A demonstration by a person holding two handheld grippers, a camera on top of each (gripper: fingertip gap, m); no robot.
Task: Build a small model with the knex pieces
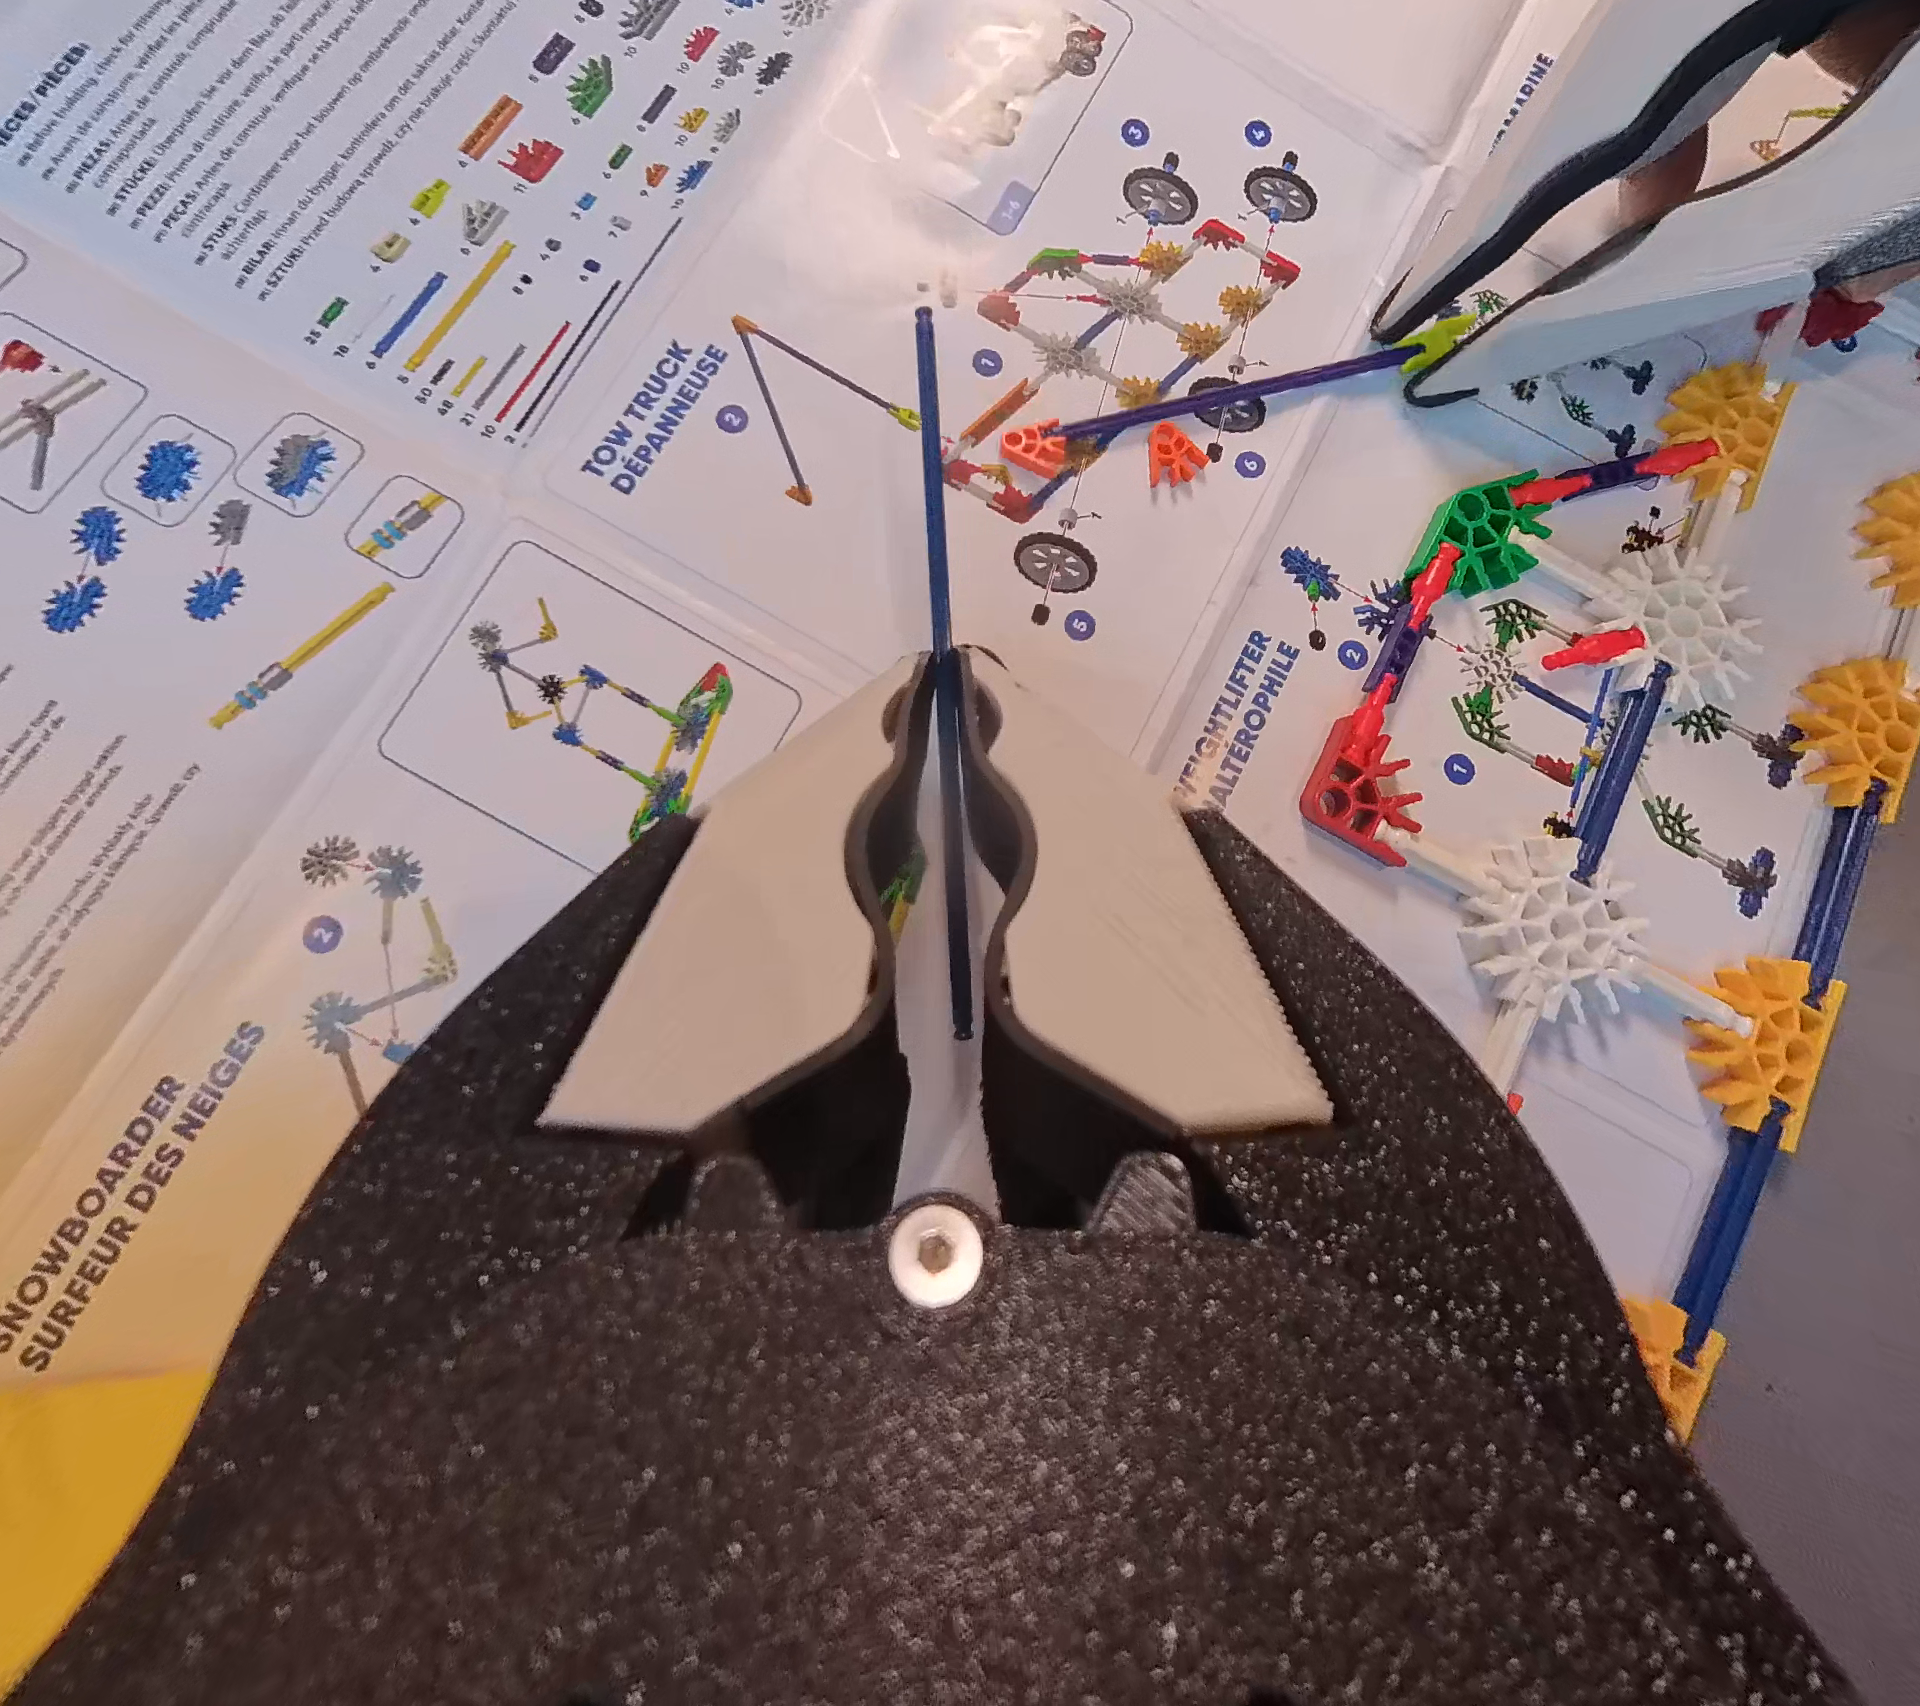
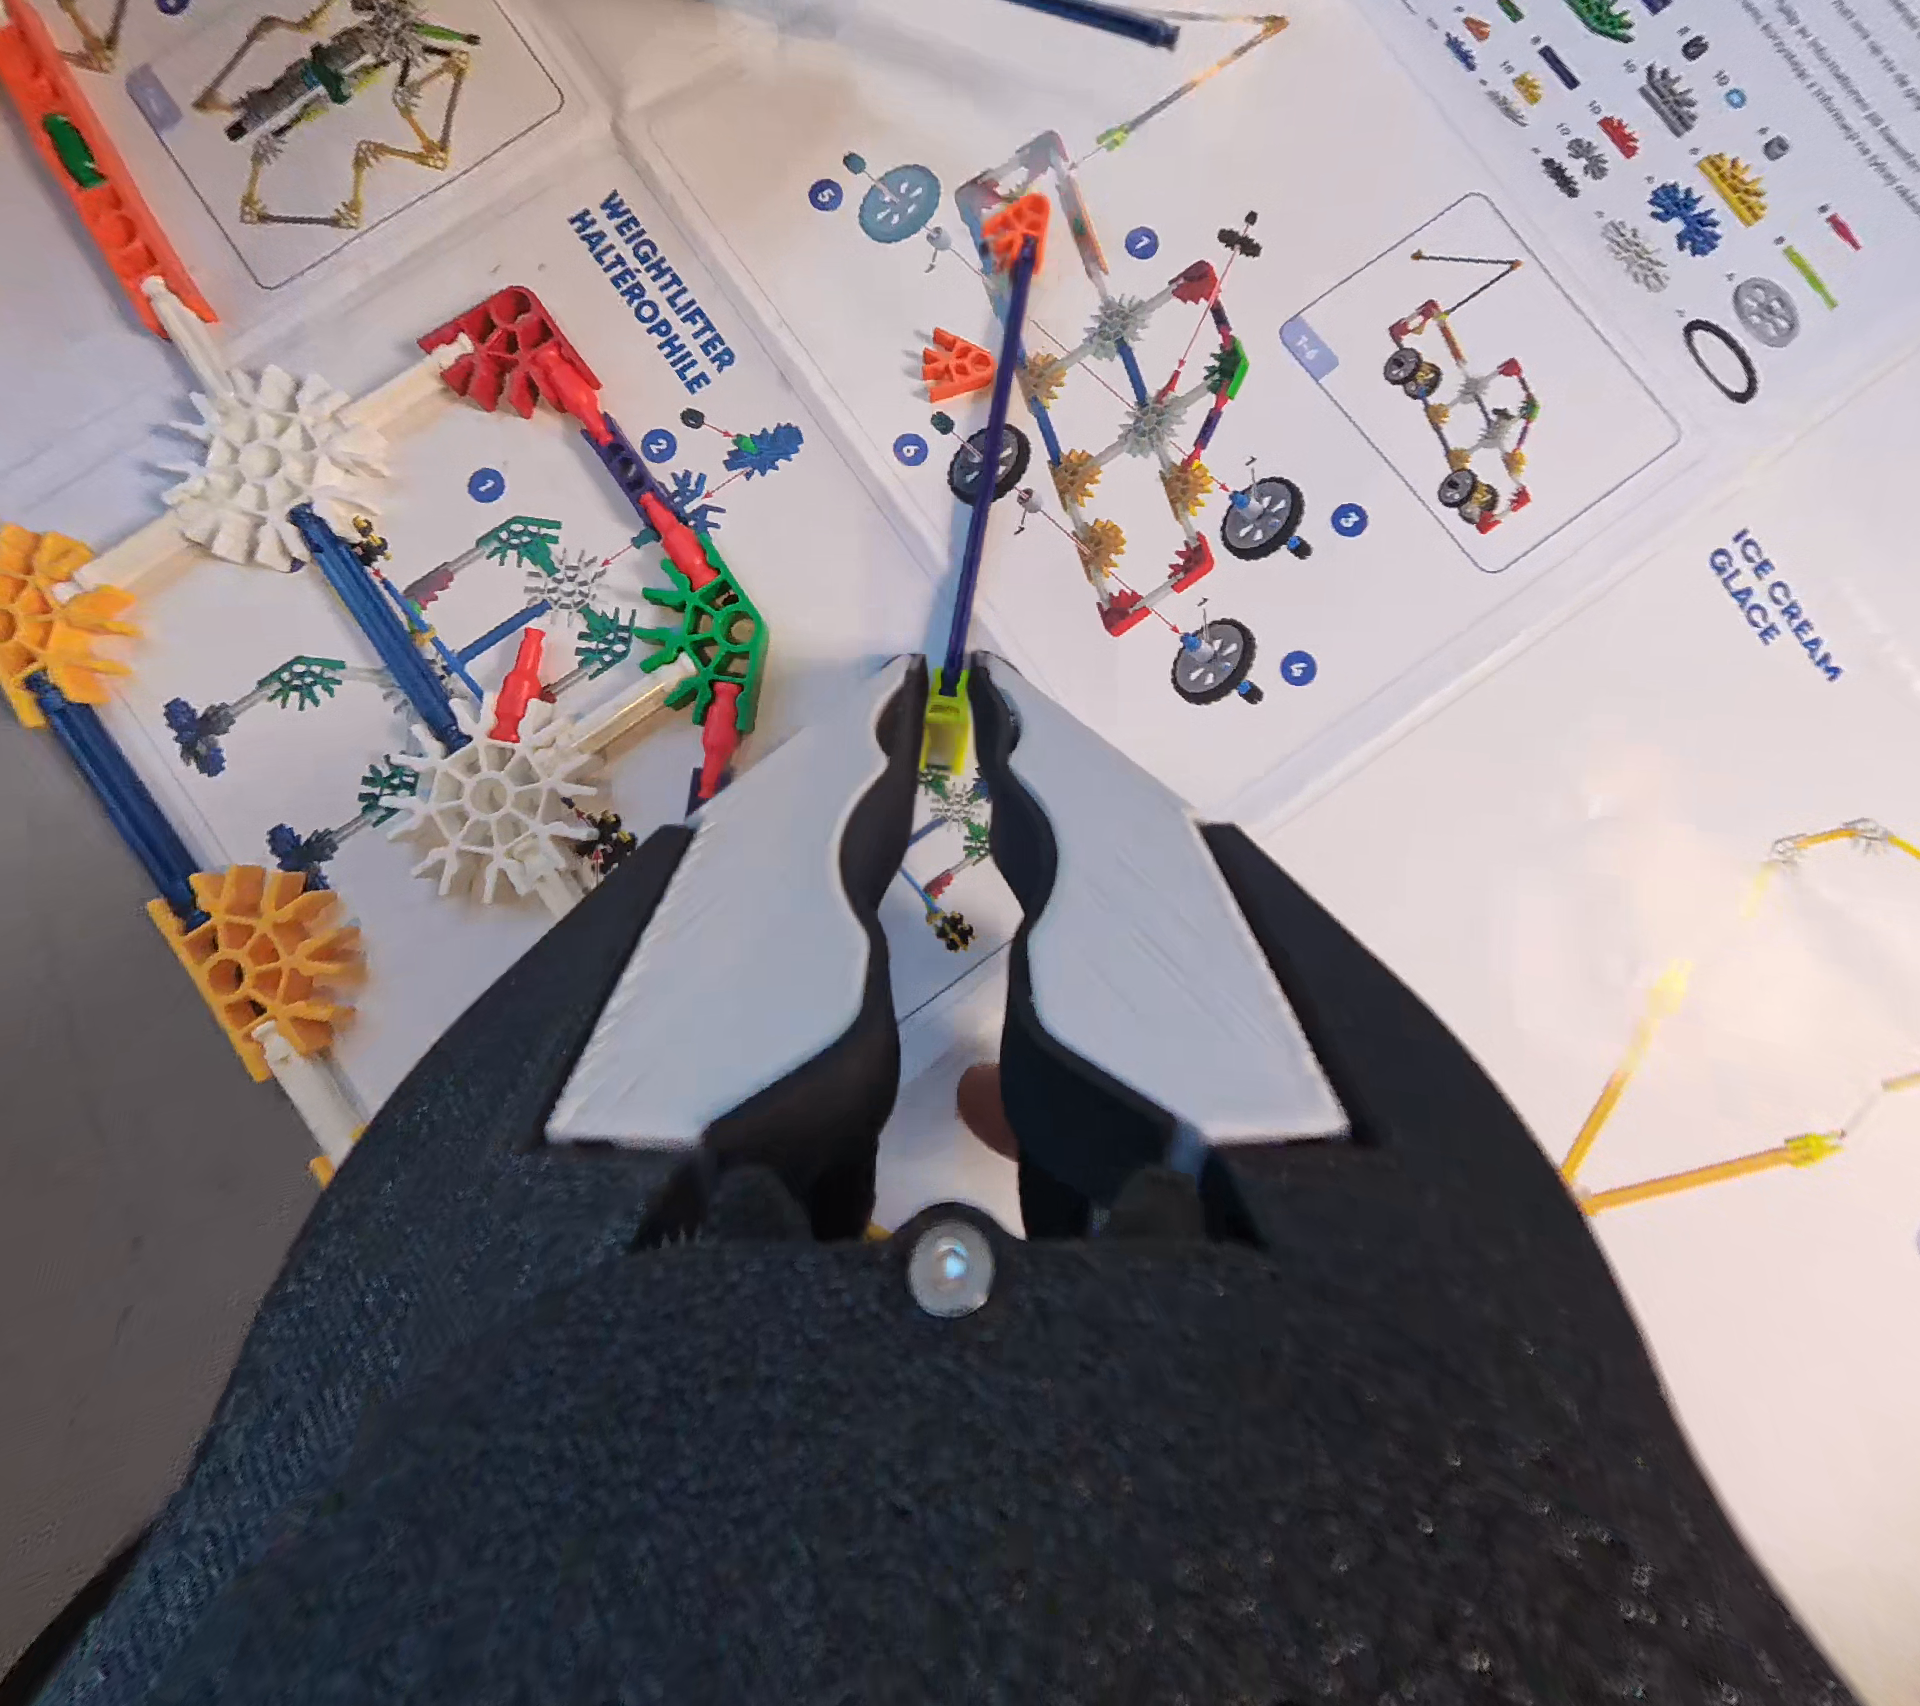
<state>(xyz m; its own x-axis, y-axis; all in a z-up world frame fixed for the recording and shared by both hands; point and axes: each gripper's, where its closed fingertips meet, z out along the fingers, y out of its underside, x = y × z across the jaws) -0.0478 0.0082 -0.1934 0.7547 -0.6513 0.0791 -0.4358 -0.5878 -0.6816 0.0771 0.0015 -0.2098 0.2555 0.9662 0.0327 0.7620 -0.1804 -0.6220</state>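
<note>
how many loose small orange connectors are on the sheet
2. One orange connector sits on the far end of the purple rod held by the right gripper; the other lies beside the rod.

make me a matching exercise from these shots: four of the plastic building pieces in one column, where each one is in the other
Things:
1. thin dark blue plastic rod
2. lime green plastic clip connector
3. loose orange fan-shaped plastic connector
4. red corner-shaped plastic connector

Places:
A. joined into the built frame
B. lying free on the instruction sheet
C. between the left gripper fingers
D. between the right gripper fingers

Pairs: 1-C, 2-D, 3-B, 4-A
</note>
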